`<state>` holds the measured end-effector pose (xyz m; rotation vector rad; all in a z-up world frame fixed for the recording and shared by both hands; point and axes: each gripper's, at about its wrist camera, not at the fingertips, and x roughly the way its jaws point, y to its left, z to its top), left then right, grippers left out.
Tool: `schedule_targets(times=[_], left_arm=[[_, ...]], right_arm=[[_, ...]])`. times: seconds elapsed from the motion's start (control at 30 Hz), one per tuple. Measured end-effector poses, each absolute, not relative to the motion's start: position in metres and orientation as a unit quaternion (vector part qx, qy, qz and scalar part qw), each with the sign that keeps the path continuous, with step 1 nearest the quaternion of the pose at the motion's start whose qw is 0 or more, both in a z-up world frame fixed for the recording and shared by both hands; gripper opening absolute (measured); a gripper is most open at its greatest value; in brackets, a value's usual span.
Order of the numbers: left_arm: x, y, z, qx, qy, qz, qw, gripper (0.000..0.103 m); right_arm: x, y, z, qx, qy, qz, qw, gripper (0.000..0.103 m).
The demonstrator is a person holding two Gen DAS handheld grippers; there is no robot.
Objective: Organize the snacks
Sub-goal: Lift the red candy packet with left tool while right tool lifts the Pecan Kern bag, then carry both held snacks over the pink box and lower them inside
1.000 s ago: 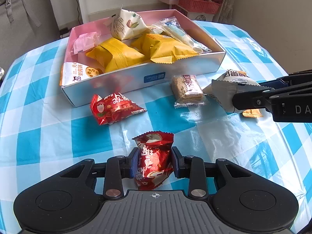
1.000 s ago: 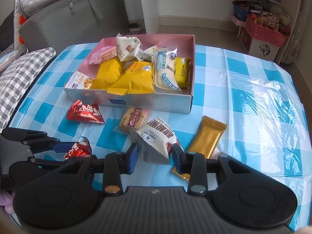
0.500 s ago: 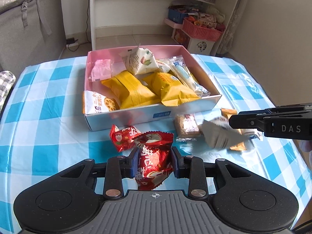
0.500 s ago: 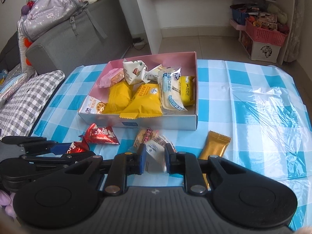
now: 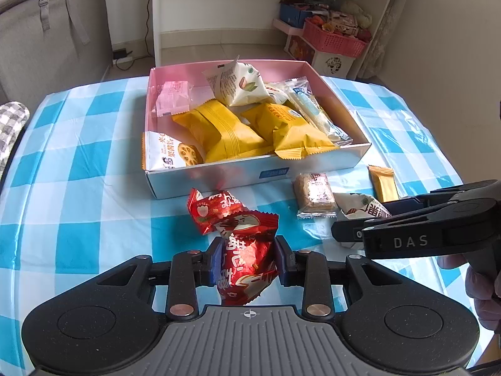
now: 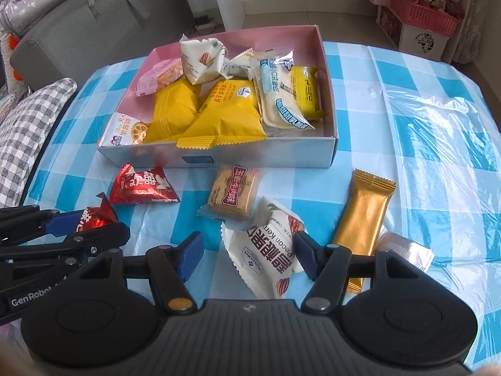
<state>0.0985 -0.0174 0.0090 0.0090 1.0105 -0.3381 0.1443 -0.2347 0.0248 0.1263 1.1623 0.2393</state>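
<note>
A pink-lined box (image 5: 219, 185) (image 6: 332, 144) holds several snack packets on the blue checked table. My left gripper (image 5: 249, 260) is shut on a red snack packet (image 5: 245, 263), held above the table in front of the box; it shows at the left of the right wrist view (image 6: 94, 219). My right gripper (image 6: 247, 253) is open, its jaws wide apart around a white pecan packet (image 6: 269, 250) that lies on the table; the packet touches only the right finger. A second red packet (image 5: 216, 210) (image 6: 141, 186) lies by the box front.
A brown biscuit packet (image 6: 235, 194) and a gold bar (image 6: 363, 210) lie in front of the box. A silver wrapper (image 6: 404, 247) lies by the gold bar. A grey sofa, white shelves and a pink basket stand beyond the table.
My right gripper has opened and let go of the white pecan packet, which now lies on the table. My left gripper has risen and still holds the red packet.
</note>
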Motion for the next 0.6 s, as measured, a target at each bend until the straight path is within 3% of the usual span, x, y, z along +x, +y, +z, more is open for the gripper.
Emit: schedule_targets(times=[0.1,0.2,0.4,0.6], left_arm=[[0.097,-0.017,0.008,0.008,0.482,-0.161,0.861,0.031],[0.096,-0.016,0.007,0.011,0.483,-0.159,0.861,0.031],[0.097,-0.012,0.008,0.007,0.482,-0.149,0.863,0.031],[0.099,-0.005,0.018,-0.003,0.469,-0.143,0.872,0.031]], right_arm=[[0.144,-0.23,0.022,0.029,0.545,0.105,0.831,0.062],[0.14,-0.229,0.02,0.005,0.538,0.107,0.836,0.05],[0.133,-0.222,0.021,-0.039,0.523,0.118,0.843,0.042],[0.131,-0.228,0.036,-0.017,0.517,0.133,0.846,0.041]])
